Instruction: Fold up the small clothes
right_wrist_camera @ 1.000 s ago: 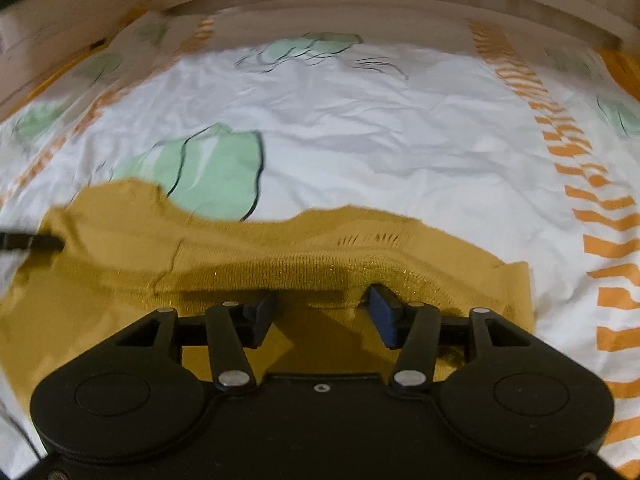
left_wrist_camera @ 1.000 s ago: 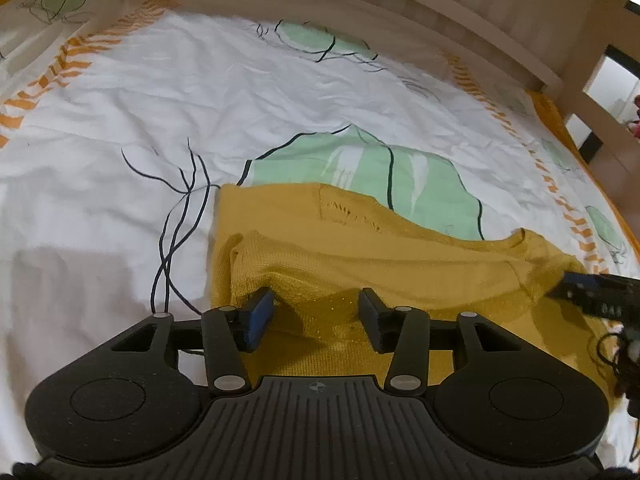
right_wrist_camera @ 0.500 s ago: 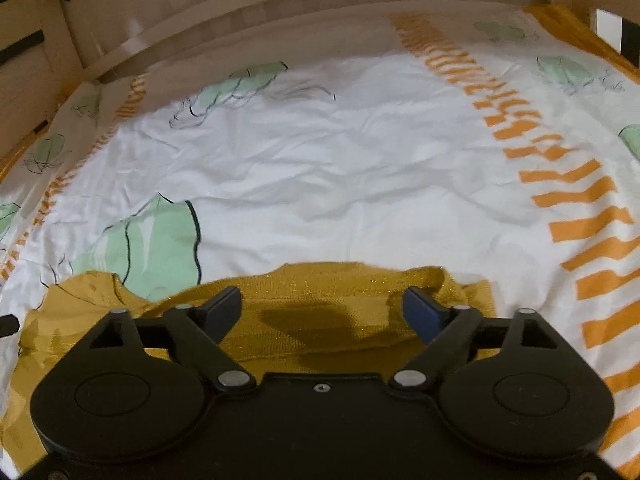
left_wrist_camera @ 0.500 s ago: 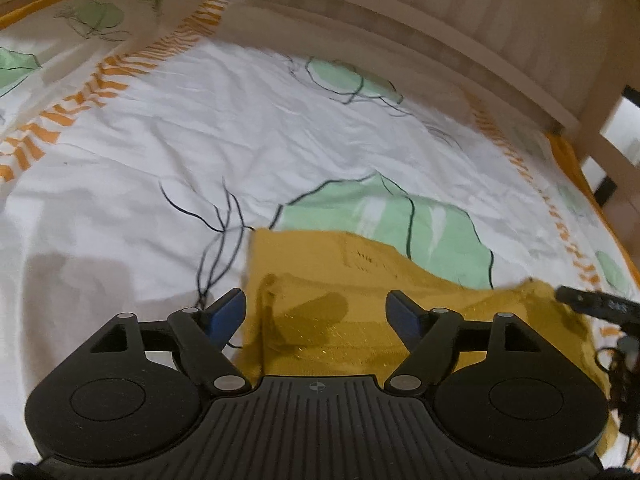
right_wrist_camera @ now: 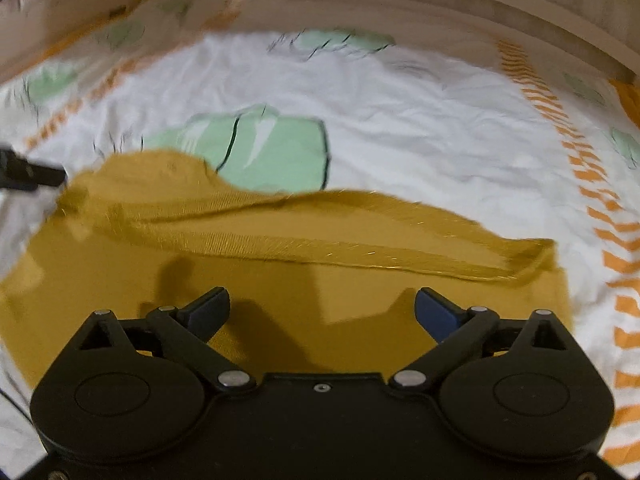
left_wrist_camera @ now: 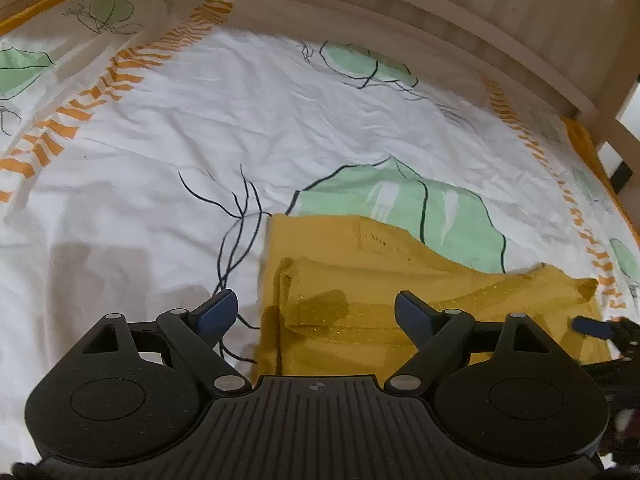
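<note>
Left gripper: jaws spread wide, having just been opening; blue pads clear of cloth, nothing clamped; the near left corner of the mustard knit garment lies below and between them, the left pad over bare sheet. Right gripper: jaws likewise spread, just been opening; nothing pressed between the pads; flat mustard fabric beneath them, with the fingers' shadows cast on it.

Garment: fine-ribbed knit, faint glitter thread along a thick folded band; folded into a rough rectangle, upper layer doubled back so a ridge runs across its width; small row of eyelet holes near the far edge in the left view; right end bunched into a soft point.

It lies flat on the bed sheet: white cotton, lightly creased, printed with pale green leaf shapes outlined in black and a border of orange dashes; pale wooden bed frame curves round the far side. Right view motion-blurred. The tip of the right gripper shows at the left view's right edge, over the garment's right end.
</note>
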Demonstrator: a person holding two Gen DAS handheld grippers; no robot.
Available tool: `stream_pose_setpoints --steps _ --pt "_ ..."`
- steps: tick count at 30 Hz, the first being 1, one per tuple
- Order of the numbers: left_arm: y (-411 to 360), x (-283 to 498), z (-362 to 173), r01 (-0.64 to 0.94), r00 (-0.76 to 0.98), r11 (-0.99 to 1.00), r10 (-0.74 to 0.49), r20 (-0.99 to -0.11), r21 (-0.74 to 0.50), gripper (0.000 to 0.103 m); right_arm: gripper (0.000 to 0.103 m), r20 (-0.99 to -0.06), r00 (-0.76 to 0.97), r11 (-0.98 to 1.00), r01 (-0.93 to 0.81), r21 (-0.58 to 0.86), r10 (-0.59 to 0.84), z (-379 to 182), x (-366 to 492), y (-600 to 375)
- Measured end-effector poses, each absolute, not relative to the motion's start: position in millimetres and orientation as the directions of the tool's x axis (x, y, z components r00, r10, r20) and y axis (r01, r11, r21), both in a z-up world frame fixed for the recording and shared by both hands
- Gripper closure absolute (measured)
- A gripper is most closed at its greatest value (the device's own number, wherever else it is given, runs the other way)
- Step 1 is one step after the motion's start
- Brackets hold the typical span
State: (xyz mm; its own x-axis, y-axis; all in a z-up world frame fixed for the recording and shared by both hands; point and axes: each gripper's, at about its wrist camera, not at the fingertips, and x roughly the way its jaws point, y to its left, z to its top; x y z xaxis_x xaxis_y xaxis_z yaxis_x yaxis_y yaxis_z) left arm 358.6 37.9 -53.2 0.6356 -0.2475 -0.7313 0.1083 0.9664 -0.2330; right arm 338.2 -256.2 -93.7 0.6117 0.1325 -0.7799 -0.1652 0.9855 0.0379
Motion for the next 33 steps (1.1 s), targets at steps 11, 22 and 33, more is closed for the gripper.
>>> stream_pose_setpoints --steps 11,22,33 --pt "43 361 -53 0.101 0.629 0.966 -0.248 -0.737 -0.239 0.017 0.0 -0.797 0.596 0.994 -0.017 0.109 0.097 -109 417 -248" --pt "38 360 -58 0.144 0.591 0.962 -0.271 -0.76 -0.23 0.017 0.0 -0.73 0.661 0.967 0.03 0.253 0.171 -78 383 -286" --pt "19 352 -63 0.209 0.555 0.958 -0.283 -0.782 -0.197 0.017 0.0 -0.726 0.665 0.961 0.048 0.274 0.174 -71 280 -333"
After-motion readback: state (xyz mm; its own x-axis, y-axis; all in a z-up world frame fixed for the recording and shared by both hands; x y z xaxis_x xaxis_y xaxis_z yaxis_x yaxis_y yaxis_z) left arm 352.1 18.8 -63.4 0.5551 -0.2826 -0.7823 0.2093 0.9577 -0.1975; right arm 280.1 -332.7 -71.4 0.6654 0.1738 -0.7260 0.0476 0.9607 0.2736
